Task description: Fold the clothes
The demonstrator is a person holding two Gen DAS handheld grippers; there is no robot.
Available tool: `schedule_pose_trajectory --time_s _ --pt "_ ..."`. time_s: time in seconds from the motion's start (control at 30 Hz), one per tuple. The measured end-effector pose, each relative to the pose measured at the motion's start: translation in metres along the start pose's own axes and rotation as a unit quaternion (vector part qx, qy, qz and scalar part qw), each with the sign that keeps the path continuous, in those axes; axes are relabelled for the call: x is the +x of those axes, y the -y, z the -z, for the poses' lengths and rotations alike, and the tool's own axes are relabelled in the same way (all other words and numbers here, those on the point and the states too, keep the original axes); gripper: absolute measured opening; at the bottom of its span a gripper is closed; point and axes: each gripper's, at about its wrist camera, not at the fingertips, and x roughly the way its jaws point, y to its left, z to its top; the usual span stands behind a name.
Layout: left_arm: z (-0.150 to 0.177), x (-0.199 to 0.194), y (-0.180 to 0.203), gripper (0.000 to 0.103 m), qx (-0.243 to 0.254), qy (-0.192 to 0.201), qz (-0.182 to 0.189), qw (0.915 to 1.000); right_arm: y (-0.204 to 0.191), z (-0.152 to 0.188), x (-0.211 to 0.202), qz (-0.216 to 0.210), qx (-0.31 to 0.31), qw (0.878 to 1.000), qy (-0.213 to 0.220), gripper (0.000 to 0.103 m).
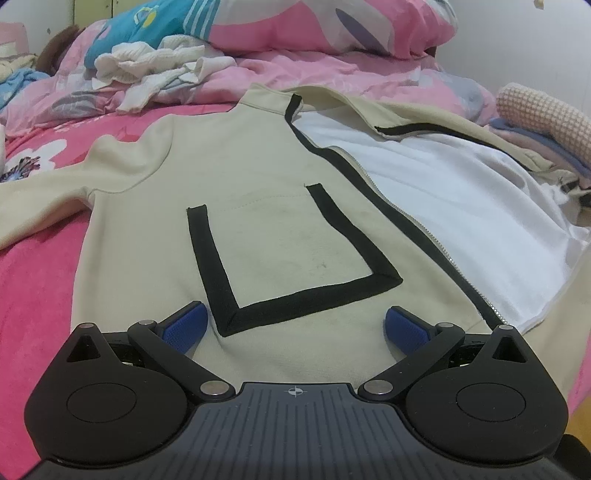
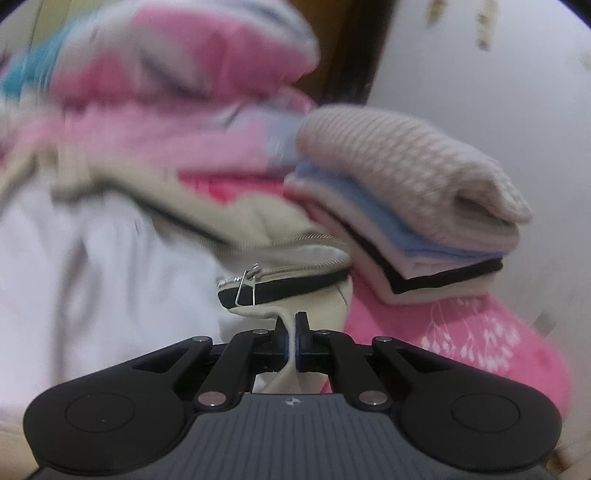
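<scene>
A beige zip jacket (image 1: pixel 266 173) with black trim and a black-edged pocket (image 1: pixel 280 243) lies spread on the bed, its right front panel thrown open to show the white lining (image 1: pixel 461 206). My left gripper (image 1: pixel 295 326) hovers open just above the jacket's lower hem, blue pads wide apart, nothing between them. In the right wrist view my right gripper (image 2: pixel 291 332) is shut on a pinch of the jacket's beige hem (image 2: pixel 288 354), right below the zipper end with its metal pull (image 2: pixel 247 280). The rest of that view is blurred.
A stack of folded clothes (image 2: pixel 424 206), topped by a knitted beige piece, sits on the pink bedsheet (image 2: pixel 480 332) beside the right gripper. Crumpled white garments (image 1: pixel 155 66) and pink bedding (image 1: pixel 332 26) lie beyond the jacket's collar. A wall stands at the right.
</scene>
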Motion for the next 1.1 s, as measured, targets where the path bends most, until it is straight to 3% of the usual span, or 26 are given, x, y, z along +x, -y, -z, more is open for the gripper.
schedule_pose_trajectory --time_s 0.13,0.23,0.4,0.47,0.57,0.7,0.77,0.87,0.93,1.03,1.1 --pt "0.0 -0.001 -0.002 0.103 -0.008 0.003 0.005 1.0 0.023 -0.008 -0.041 -0.109 0.099 0.989 0.028 0.001" --pt "-0.001 -0.004 -0.009 0.103 -0.027 0.008 0.021 0.9994 0.027 -0.01 -0.069 -0.202 0.153 0.967 0.036 0.001" --pt "-0.002 -0.014 -0.035 0.095 -0.118 0.027 0.068 0.9904 0.003 -0.007 -0.1 -0.332 0.175 0.926 0.031 0.001" --pt "-0.001 -0.018 -0.044 0.083 -0.145 0.032 0.082 0.9854 -0.011 -0.005 -0.11 -0.378 0.169 0.91 0.026 0.001" --pt "0.002 -0.023 -0.055 0.08 -0.185 0.042 0.118 0.9747 -0.034 0.001 -0.116 -0.428 0.148 0.891 0.003 0.001" --pt "0.008 -0.027 -0.074 0.077 -0.247 0.054 0.172 0.9521 -0.063 0.013 -0.12 -0.479 0.127 0.868 -0.028 0.001" --pt "0.01 -0.03 -0.083 0.075 -0.276 0.061 0.198 0.9387 -0.076 0.019 -0.118 -0.488 0.108 0.865 -0.043 0.001" --pt "0.012 -0.033 -0.089 0.072 -0.288 0.073 0.209 0.9317 -0.087 0.029 -0.109 -0.492 0.096 0.862 -0.075 0.001" --pt "0.012 -0.04 -0.087 0.072 -0.274 0.09 0.199 0.9366 -0.093 0.037 -0.104 -0.49 0.084 0.863 -0.095 0.002" --pt "0.011 -0.051 -0.08 0.074 -0.243 0.109 0.183 0.9463 -0.105 0.051 -0.101 -0.457 0.025 0.881 -0.117 0.002" --pt "0.008 -0.054 -0.071 0.076 -0.217 0.106 0.194 0.9507 -0.113 0.06 -0.102 -0.433 -0.01 0.893 -0.124 0.002"
